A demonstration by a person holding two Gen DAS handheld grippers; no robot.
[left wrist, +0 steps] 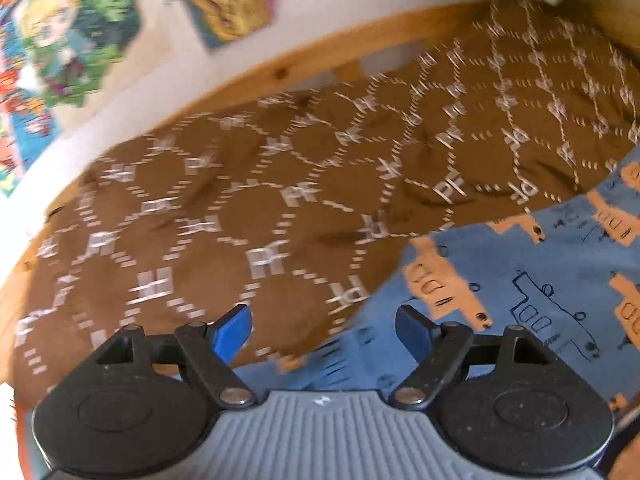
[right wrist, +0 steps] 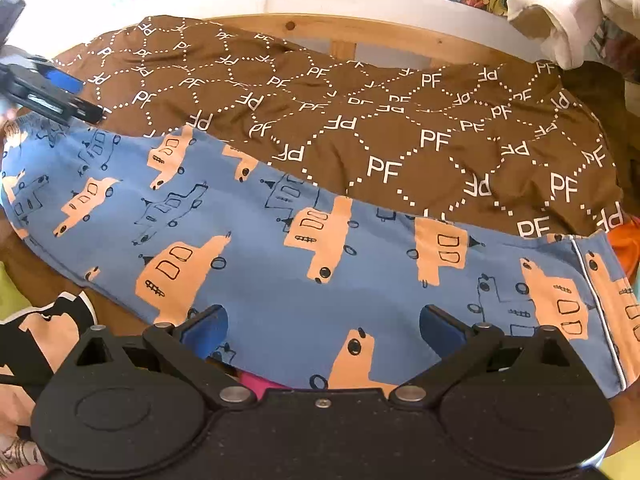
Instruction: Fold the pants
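Blue pants: the pants (right wrist: 280, 248), blue cotton printed with orange trucks, lie stretched long across the brown PF-patterned cover (right wrist: 400, 120), one leg stacked on the other by the look of it, waistband at the far left, hems at the right.
Left gripper: the left gripper (left wrist: 324, 330) hovers over the waist end, its blue fingers (left wrist: 232, 332) spread wide with nothing between them; its view is smeared by motion.
Right gripper: the right gripper (right wrist: 324, 334) sits low over the near edge of the pants toward the hem end, fingers (right wrist: 206, 330) wide apart, holding nothing.
White cloth: a white garment (right wrist: 560, 20) hangs at the far right, well apart from the pants.
Step in hand: I judge a half-length fold is being set up, with no grasp taken yet.
Next move: each gripper needs to close on its own end, pinching both layers, then bring hems toward waistband.
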